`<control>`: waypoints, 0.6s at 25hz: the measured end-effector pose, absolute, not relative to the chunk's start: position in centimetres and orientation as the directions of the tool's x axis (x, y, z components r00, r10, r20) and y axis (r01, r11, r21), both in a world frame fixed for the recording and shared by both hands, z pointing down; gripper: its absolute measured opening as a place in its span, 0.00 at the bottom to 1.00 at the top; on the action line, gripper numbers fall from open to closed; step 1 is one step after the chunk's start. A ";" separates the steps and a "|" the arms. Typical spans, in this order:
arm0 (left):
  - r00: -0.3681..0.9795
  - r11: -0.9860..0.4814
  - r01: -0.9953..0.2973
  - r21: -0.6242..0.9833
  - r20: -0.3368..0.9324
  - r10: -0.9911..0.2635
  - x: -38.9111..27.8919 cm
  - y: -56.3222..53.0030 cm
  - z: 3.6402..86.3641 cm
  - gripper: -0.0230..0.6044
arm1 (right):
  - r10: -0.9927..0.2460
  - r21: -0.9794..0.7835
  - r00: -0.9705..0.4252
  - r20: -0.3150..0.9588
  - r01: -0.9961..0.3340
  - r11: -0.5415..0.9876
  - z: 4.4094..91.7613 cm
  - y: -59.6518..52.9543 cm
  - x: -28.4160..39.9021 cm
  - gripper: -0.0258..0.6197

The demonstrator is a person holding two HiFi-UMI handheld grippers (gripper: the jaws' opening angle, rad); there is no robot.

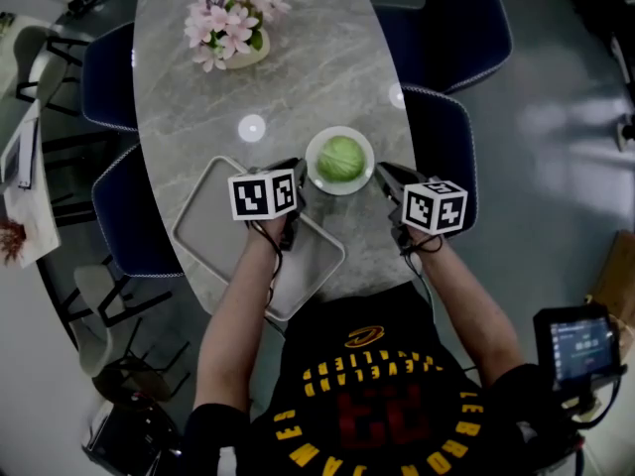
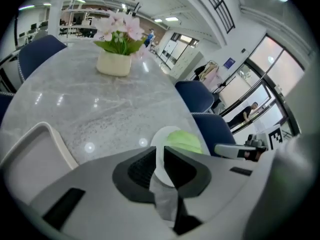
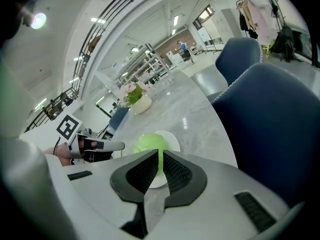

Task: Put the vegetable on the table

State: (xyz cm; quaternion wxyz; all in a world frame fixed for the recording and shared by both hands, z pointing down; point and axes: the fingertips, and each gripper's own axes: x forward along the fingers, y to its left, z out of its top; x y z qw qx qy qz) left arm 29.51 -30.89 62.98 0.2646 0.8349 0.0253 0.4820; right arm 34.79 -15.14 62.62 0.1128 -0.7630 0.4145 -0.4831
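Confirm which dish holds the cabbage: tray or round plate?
The round white plate, on the table right of the tray: the green cabbage sits in it. The tray shows none.

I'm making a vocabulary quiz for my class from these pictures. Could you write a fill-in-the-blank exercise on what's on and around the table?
1. The cabbage lies on a white ___.
2. In the head view the tray lies to the cabbage's ___.
3. The pot holds ___ flowers.
4. The chairs round the table are ___.

Missing words: plate; left; pink; blue.
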 end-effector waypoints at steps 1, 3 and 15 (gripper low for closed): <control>0.568 -0.855 -0.200 0.478 0.768 0.296 29.4 -30.7 62.0 0.11 | -0.752 -0.573 0.192 0.630 -0.540 -0.617 61.9 -15.3 34.4 0.09; 0.615 -0.860 -0.174 0.479 0.735 0.285 29.0 -30.4 60.2 0.11 | -0.776 -0.574 0.195 0.599 -0.572 -0.587 60.5 -16.0 33.7 0.09; 0.764 -0.884 -0.054 0.465 0.589 0.264 22.6 -27.0 52.7 0.04 | -0.899 -0.548 0.069 0.433 -0.772 -0.323 53.0 -21.7 26.5 0.09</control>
